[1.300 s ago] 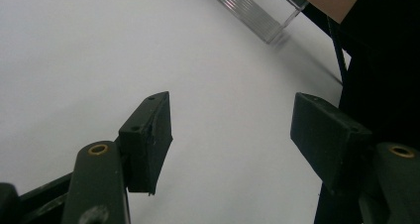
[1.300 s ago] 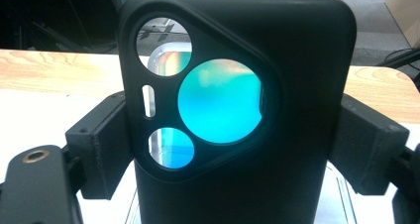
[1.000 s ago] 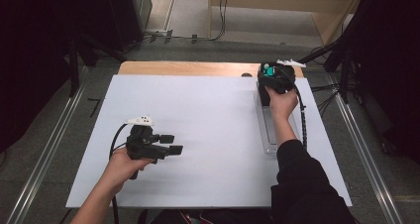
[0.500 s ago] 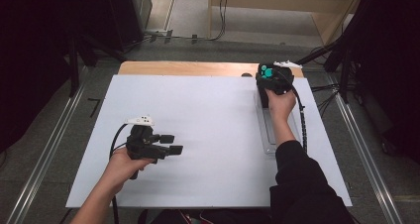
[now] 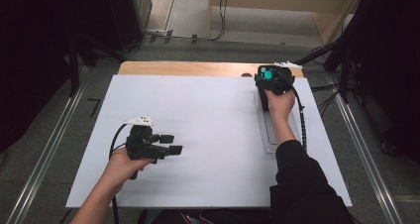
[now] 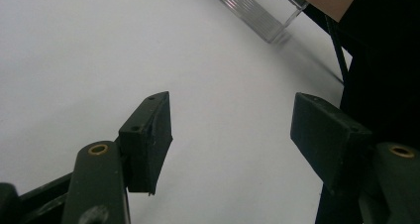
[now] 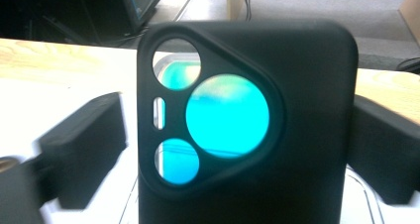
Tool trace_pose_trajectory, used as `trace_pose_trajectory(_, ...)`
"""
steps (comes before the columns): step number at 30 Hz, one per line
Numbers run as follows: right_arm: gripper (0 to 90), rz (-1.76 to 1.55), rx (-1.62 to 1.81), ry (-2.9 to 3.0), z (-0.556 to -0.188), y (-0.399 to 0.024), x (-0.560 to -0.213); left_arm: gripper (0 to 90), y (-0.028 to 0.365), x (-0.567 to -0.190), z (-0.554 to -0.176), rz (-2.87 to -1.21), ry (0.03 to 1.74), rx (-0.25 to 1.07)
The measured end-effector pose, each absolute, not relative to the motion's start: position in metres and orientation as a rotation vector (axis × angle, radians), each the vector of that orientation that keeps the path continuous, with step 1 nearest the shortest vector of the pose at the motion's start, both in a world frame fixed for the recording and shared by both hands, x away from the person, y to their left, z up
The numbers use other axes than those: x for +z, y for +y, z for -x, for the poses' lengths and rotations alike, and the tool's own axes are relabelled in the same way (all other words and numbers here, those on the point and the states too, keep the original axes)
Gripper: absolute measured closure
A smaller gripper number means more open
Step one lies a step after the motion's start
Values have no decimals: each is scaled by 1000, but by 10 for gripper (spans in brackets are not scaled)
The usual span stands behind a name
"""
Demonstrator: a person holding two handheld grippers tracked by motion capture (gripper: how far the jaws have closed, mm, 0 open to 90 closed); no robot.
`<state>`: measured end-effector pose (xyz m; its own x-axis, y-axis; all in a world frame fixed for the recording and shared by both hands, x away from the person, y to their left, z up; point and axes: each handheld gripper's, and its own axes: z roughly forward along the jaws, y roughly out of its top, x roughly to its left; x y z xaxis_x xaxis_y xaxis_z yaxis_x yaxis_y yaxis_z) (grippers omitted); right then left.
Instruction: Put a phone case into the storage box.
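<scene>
A black phone case [image 7: 302,85] with a three-cornered camera cutout stands upright between the jaws of my right gripper [image 7: 237,149]; teal shows through its holes. The jaws have just been opening: the left one stands clear of the case's edge and the right one lies close beside it. From above, my right gripper [image 5: 268,80] sits at the far right of the white board [image 5: 208,115], at the far end of a clear tray [image 5: 271,135]. My left gripper [image 5: 174,143] hovers near the board's front left, open, with nothing between its jaws [image 6: 233,130].
The clear tray's ribbed corner [image 6: 257,11] lies ahead of the left gripper. A wooden strip [image 5: 188,68] borders the board's far edge. Metal rails [image 5: 44,154] run along both sides on the floor, and cables [image 5: 327,92] lie to the right.
</scene>
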<state>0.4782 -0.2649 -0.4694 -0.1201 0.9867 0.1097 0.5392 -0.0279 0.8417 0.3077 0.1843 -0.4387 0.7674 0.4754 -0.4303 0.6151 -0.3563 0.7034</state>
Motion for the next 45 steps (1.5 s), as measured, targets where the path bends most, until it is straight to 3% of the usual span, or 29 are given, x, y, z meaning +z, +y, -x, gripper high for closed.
trace_pose_trajectory(19, 5, -1592, 1094, 1744, -464, -274, -447, 330, 186, -440, -308, -2018, 835, -183)
trace_pose_trajectory(45, 7, -1500, 1246, 1969, -409, -260, -413, 330, 190, -440, -308, -2024, 850, -163)
